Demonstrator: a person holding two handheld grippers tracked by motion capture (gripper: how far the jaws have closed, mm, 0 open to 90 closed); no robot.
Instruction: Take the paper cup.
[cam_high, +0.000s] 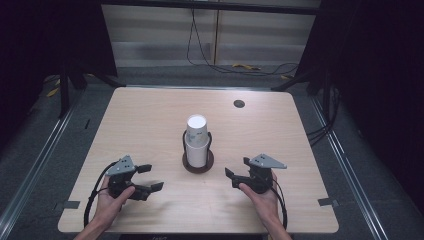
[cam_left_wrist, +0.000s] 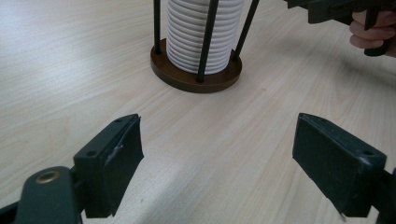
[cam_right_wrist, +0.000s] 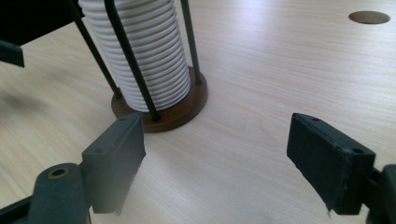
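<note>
A light wooden table (cam_high: 150, 120) has a dark round hole (cam_high: 239, 103) near its far right edge. At the table's middle stands a holder with a round brown base (cam_left_wrist: 196, 79) and thin black upright rods (cam_right_wrist: 130, 60), caging a tall stack of white cups (cam_high: 197, 140). The left gripper (cam_high: 145, 178) and the right gripper (cam_high: 237, 168) flank it, well apart from it, both with jaws spread wide and holding nothing.

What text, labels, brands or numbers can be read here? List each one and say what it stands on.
None can be read.
Stack of white cups: faint grey marks on the upper cup's side, too blurred to read.
Table's near edge: faint pale marking, too small to read.
Both tools, left and right: no lettering seen.
</note>
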